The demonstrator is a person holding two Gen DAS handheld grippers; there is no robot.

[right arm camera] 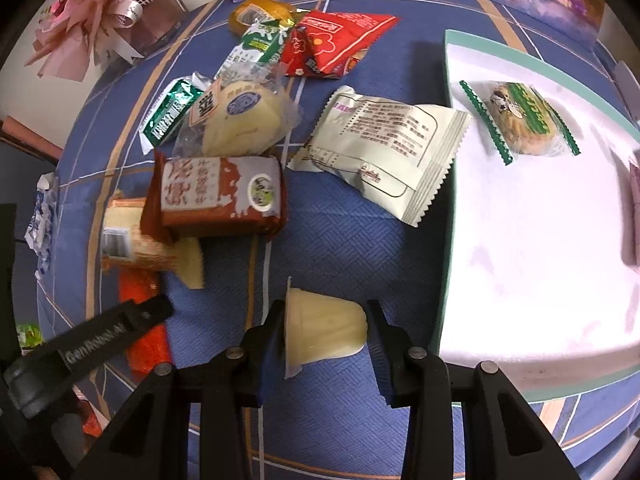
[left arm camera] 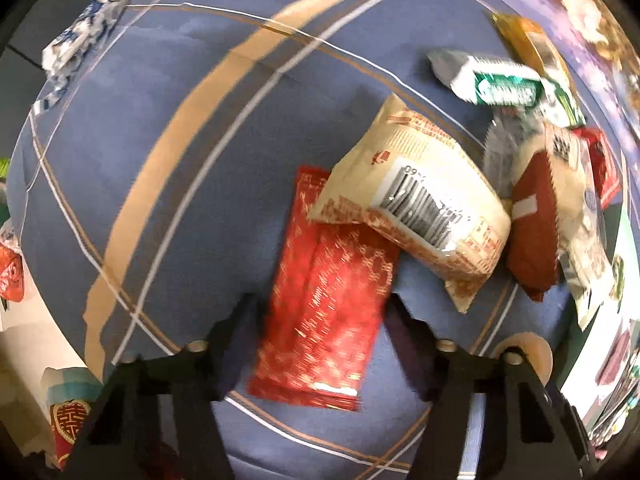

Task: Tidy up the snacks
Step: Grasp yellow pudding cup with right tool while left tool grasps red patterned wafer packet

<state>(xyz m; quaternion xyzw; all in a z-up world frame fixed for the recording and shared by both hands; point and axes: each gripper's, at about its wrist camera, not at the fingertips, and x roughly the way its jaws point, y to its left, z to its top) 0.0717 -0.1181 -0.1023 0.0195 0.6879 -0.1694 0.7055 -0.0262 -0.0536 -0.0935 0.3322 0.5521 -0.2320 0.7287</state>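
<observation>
The blue plaid tablecloth (left arm camera: 168, 128) is lying wide open ahead and left of the left jaws, so loads of room there. Right of the right jaws, a white tray (right arm camera: 540, 260) with a teal rim is taking up that whole side, its near edge close by. The left gripper (left arm camera: 320, 312) is straddling a red packet (left arm camera: 324, 300), long axis running straight ahead between the jaws, far end tucked under a beige packet (left arm camera: 416, 208); can't tell if the pads are pressing it. The right gripper (right arm camera: 326, 328) is clamping a pudding cup (right arm camera: 324, 332) lying sideways, lid facing the left jaw.
</observation>
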